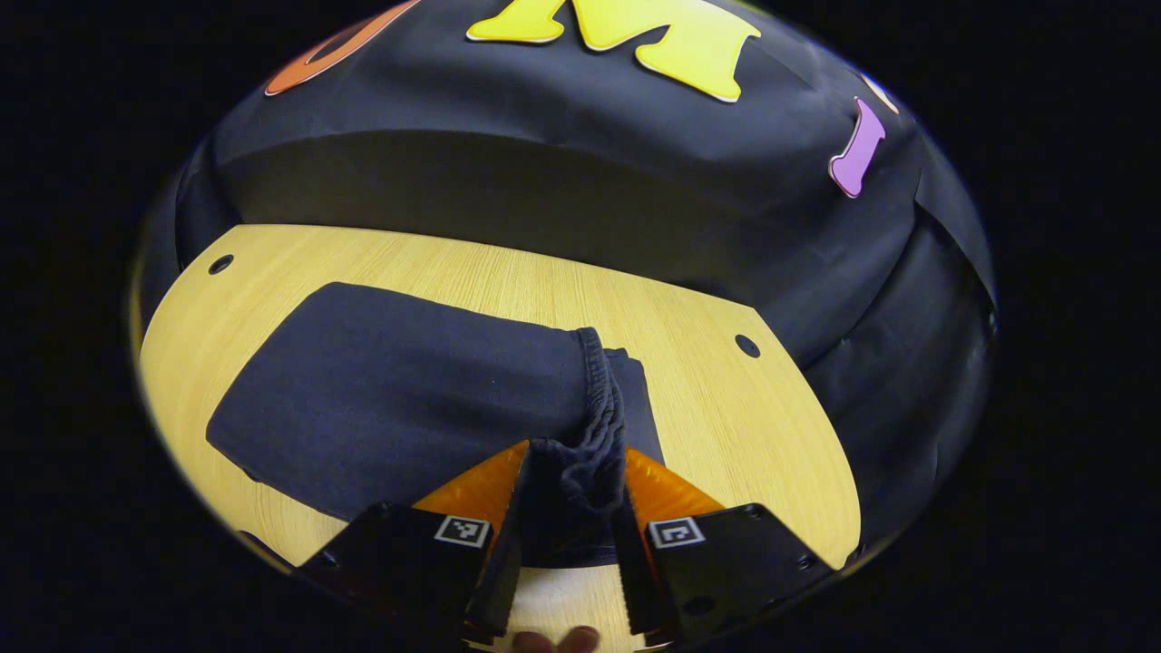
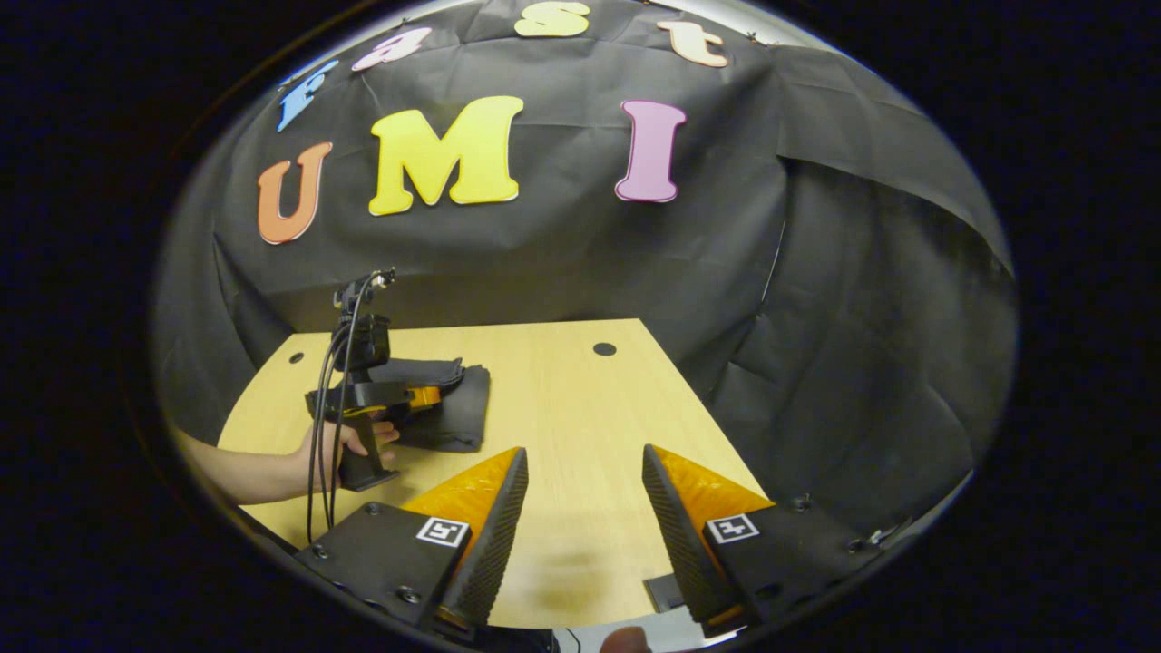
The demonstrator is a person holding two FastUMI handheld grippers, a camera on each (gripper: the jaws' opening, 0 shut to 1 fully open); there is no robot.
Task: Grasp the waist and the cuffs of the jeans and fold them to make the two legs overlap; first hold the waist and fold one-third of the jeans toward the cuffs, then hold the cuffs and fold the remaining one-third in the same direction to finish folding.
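in the left gripper view, nearest the camera, the left tongs (image 1: pixel 573 508) are clamped on a bunched fold of the dark jeans (image 1: pixel 399 390), both fingers pressing on the gathered waistband (image 1: pixel 599 399) that rises between them. a fingertip (image 1: pixel 555 640) shows at the bottom edge under the tongs. each finger mount carries a small square black-and-white marker (image 1: pixel 461 531); it is a pattern, with no words to read. beyond the tongs the jeans lie flat on the light wooden table (image 1: pixel 762 426), spread away to the left as a broad folded shape. round dark holes (image 1: pixel 747 345) sit near the table's far corners. behind the table hangs the black cloth wall (image 1: pixel 544 190), creased and draped to the right. in the right gripper view the right tongs (image 2: pixel 585 494) stand apart over bare table with nothing between the fingers. farther off, at the left side of the table, a hand (image 2: pixel 340 444) holds the left gripper by its handle, cables (image 2: pixel 331 399) running up to a camera on top, its front end at the folded jeans.
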